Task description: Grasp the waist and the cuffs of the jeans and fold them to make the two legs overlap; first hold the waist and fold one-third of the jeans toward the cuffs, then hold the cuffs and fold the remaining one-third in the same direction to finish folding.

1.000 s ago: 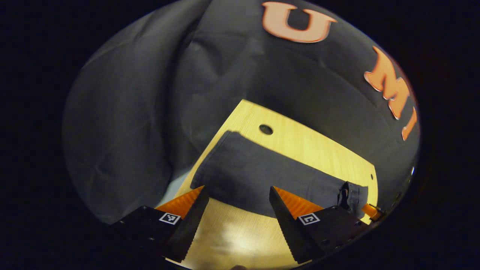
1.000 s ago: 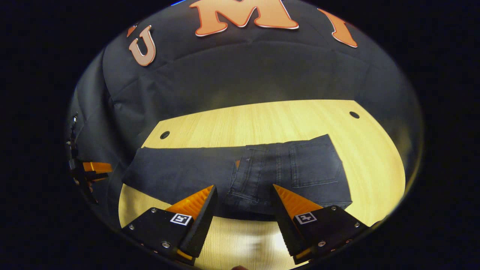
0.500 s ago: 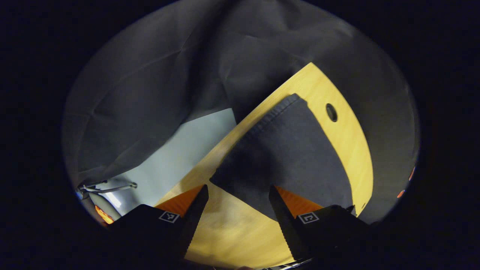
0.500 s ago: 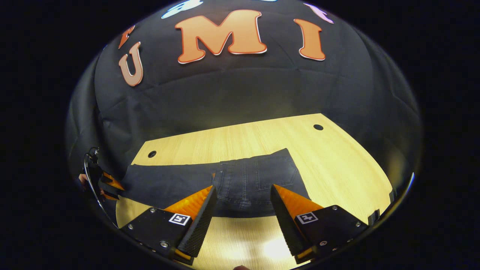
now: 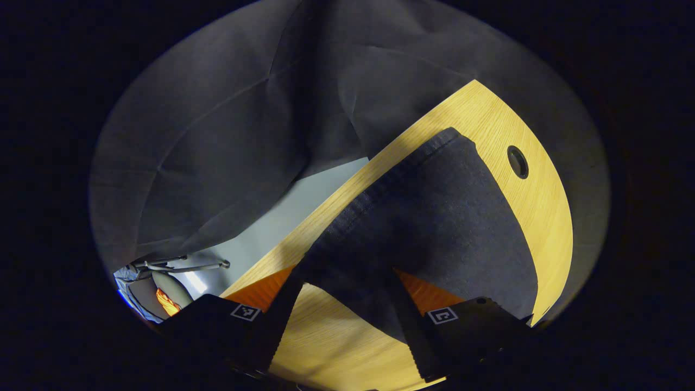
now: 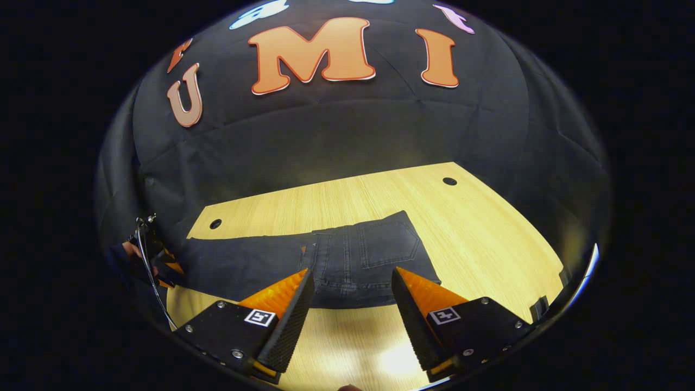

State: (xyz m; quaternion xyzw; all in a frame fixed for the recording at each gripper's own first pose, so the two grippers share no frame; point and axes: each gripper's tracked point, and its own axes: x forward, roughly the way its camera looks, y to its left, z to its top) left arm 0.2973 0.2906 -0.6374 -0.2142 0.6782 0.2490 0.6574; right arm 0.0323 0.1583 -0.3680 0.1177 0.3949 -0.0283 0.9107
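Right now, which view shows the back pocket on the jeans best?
The right gripper view: the back pocket sits in plain sight on the folded waist part of the jeans, stitching visible. The left gripper view shows plain dark denim at the cuff end, with no pocket visible.

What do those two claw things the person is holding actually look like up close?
Each gripper, left and right, has a black angular body that ends in two wedge-shaped jaws with sawtoothed inner edges. A small square black-and-white marker sits on each half. On the right one, silver screws dot the body. In the right gripper view a thin cable loops by the left gripper, far off.
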